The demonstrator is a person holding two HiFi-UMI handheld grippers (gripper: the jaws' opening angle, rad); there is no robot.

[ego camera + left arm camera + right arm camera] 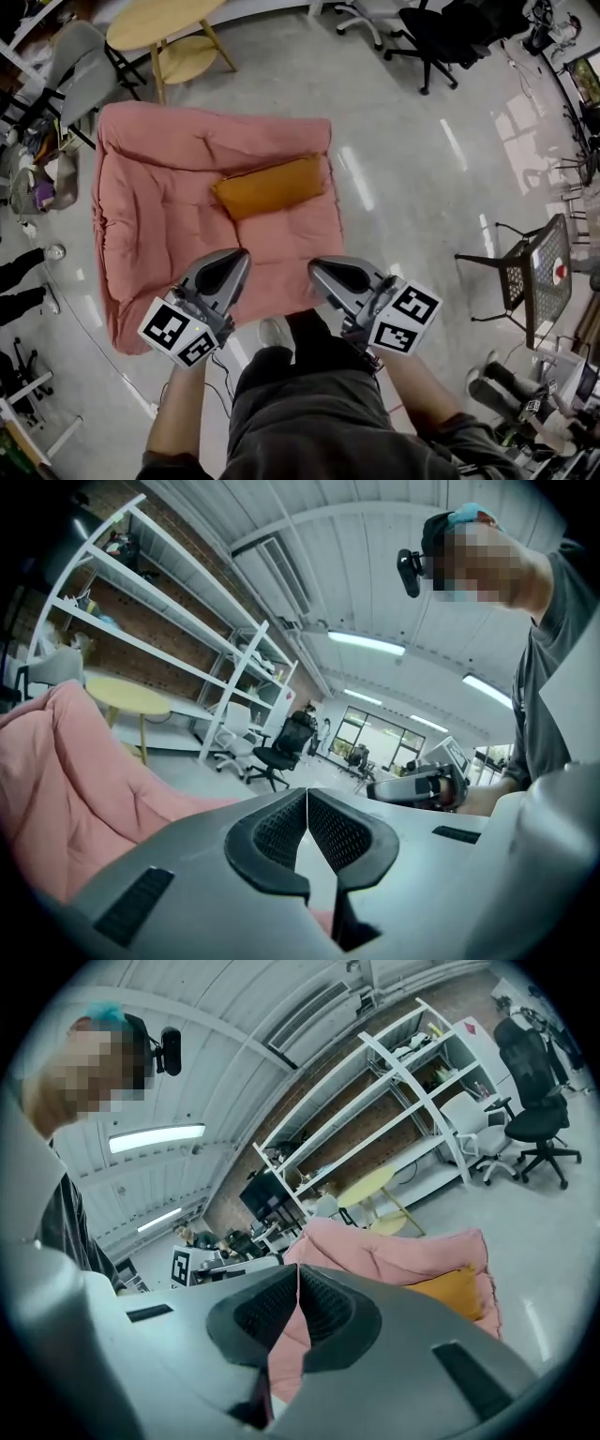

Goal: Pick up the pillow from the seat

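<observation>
A: Progress?

B: Nothing done yet. The orange rectangular fabric pillow [272,186] lies flat on the pink padded floor seat [150,234], toward its back, right of centre. It's untouched.

A: Grippers?

B: Both are over the seat's near edge, short of the pillow and not in contact with it. The left gripper [240,255] has its jaws pressed together with nothing between them. The right gripper [315,266] is the same, tips meeting and empty. Its view only shows pink seat through the slit below the tips, with the pillow off to the right.

A: What's left?

B: Pretty much everything, I'd say: open the jaws, reach in over the cushion, grip the pillow, lift it.

A: Anything blocking?

B: No. It's bare pink padding between the tips and the pillow, and nothing lies on top of it. The seat's raised back and side rolls sit behind and to the left of the pillow, so coming from the front looks open.

A: Surroundings?

B: Round pale wooden table [164,23] beyond the seat, black office chair [436,37] further back, grey chair [84,70] at left, black mesh metal chair [530,272] at right, white shelving [187,639] along the brick wall. All of it stands well apart from the pillow on a glossy grey floor [412,187].
</observation>
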